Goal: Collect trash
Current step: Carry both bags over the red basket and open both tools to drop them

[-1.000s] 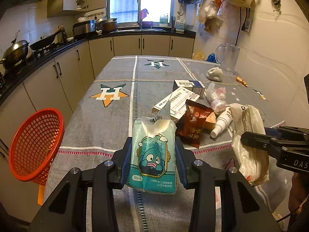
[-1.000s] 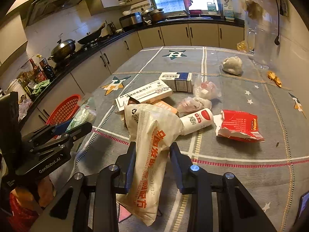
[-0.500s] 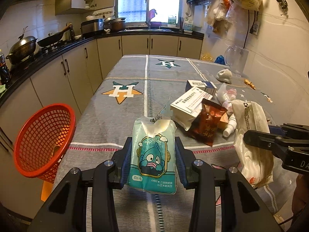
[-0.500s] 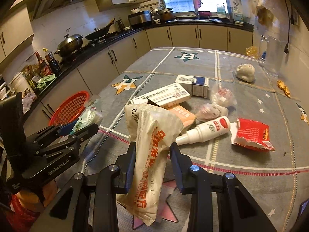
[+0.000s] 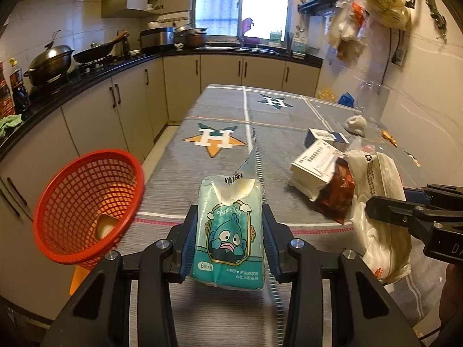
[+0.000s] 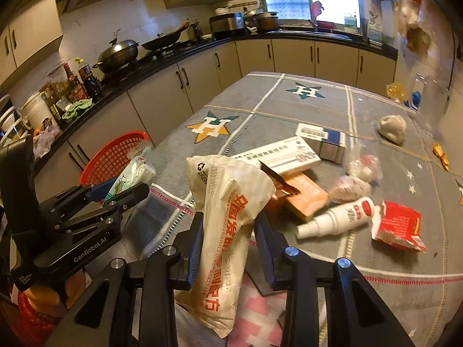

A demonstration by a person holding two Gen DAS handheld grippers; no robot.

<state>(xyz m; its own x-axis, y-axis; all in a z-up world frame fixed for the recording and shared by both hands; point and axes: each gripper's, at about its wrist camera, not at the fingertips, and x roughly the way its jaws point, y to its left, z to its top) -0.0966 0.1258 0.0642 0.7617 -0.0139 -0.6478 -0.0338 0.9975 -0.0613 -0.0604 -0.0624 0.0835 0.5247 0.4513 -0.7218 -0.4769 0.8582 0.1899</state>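
My left gripper [image 5: 230,243] is shut on a teal tissue pack [image 5: 230,231] with a cartoon fish, held above the near table edge. A red mesh basket [image 5: 86,205] hangs off the table's left side, just left of that gripper; it also shows in the right wrist view [image 6: 115,156]. My right gripper [image 6: 227,245] is shut on a cream paper bag [image 6: 228,219] with orange print, held to the right of the left gripper [image 6: 115,190]. The bag also shows in the left wrist view [image 5: 379,202].
Loose trash lies on the grey tablecloth [image 6: 289,110]: white boxes [image 6: 277,156], an orange packet [image 6: 306,196], a white spray bottle [image 6: 338,217], a torn red carton [image 6: 399,228], crumpled wrappers [image 6: 361,173] and a grey wad [image 6: 392,127]. Kitchen cabinets [image 5: 115,115] run along the left.
Both grippers have pulled back and swung left with their loads. The red basket now looks larger and closer to the left gripper.
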